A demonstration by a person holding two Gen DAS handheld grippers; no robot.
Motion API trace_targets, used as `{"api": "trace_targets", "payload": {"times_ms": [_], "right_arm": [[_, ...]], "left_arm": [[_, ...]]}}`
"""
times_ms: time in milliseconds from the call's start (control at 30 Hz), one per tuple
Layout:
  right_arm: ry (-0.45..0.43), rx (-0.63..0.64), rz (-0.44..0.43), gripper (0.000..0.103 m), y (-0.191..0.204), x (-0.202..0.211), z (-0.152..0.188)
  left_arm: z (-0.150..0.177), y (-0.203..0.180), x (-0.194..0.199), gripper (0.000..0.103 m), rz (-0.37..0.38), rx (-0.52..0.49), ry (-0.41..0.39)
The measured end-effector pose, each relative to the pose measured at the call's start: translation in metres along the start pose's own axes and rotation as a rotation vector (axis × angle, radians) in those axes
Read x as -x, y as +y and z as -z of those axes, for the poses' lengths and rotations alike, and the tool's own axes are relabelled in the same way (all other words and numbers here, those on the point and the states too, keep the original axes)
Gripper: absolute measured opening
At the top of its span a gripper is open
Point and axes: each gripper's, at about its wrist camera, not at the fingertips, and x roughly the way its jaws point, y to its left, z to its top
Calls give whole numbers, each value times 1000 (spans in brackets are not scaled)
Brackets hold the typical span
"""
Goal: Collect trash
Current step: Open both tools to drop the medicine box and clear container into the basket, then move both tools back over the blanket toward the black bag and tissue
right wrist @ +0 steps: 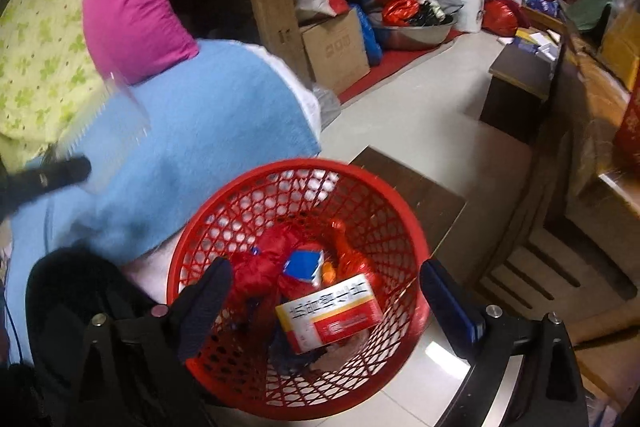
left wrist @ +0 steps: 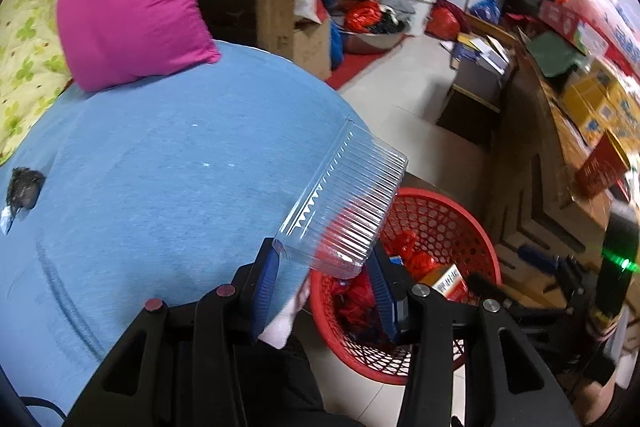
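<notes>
The left gripper is closest to me, and its jaws are closed on the short end of a clear tray, a ribbed plastic piece. The tray sticks out far ahead of the jaws, over the edge of the blue bed, and only its near end hangs above the rim of the red basket. The basket stands on the floor below and a little to the right of these jaws.

The right gripper hangs directly over the basket with its jaws wide apart and nothing between them. Below them, inside the basket, lie a box and some red wrappers. From this side the tray looks blurred, up to the left of the open jaws.

What could go wrong, I think:
- The tray is long and light, and it is held only at one end. If the left jaws let go here, most of it is over the bed, so it can tip back on the bed or slide to the floor beside the basket.
- The thin plastic can bend or slip between the pads if the hand swings quickly.
- The far end can hit the basket rim and push the light basket over.
- The right gripper is in the way above the opening; the two can collide.

One dark scrap lies on the bed, far left of the left jaws, not yet collected.
</notes>
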Motion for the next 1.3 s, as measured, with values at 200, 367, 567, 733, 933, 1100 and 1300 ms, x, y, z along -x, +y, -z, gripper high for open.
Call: {"api": "trace_targets", "payload": {"times_ms": [200, 367, 567, 733, 933, 1100, 1300], "right_arm": [[-39, -33, 26, 96, -14, 10, -9], [-52, -55, 37, 96, -22, 13, -11], [-59, -59, 37, 96, -20, 13, -16], [-71, -27, 9, 96, -2, 9, -29], [-91, 72, -65, 96, 54, -1, -55], [-104, 217, -163, 96, 135, -12, -79], [-104, 402, -311, 96, 259, -28, -101]], "left_arm": [[2, -17, -19, 49, 69, -45, 61], [2, -28, -28, 66, 116, -67, 109], [-2, -12, -14, 72, 119, -35, 69], [-4, 36, 8, 72, 78, 70, 5], [9, 125, 38, 72, -38, 255, -59], [38, 194, 61, 72, -135, 397, -97], [80, 274, 85, 72, -240, 548, -135]]}}
